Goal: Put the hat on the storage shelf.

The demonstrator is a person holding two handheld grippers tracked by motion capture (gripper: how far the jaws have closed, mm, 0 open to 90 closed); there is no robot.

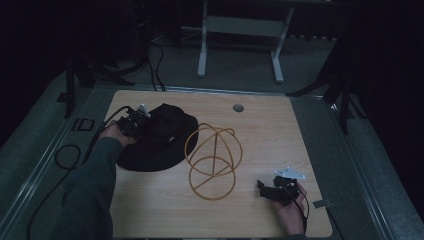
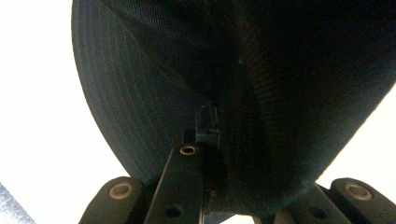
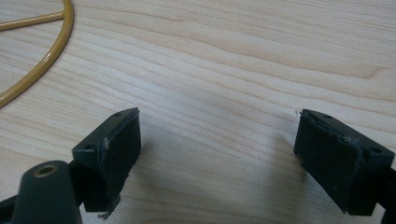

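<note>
A black fabric hat [image 1: 160, 142] lies on the left half of the wooden table [image 1: 280, 135]. My left gripper [image 1: 144, 118] reaches in from the left and is shut on the hat's edge. In the left gripper view the dark cloth of the hat [image 2: 261, 70] is pinched between the closed jaws of the gripper [image 2: 208, 128]. A yellow wire stand [image 1: 212, 162] made of rings stands mid-table beside the hat. My right gripper [image 1: 261, 187] rests low near the front right, open. Bare wood lies between the jaws of the right gripper [image 3: 217, 140], and the yellow ring [image 3: 51, 56] curves at the upper left.
A round grommet hole [image 1: 238, 107] sits near the table's far edge. Cables [image 1: 67, 155] trail over the floor at left. White frame legs [image 1: 202, 50] and black tripod legs [image 1: 345, 100] stand beyond the table.
</note>
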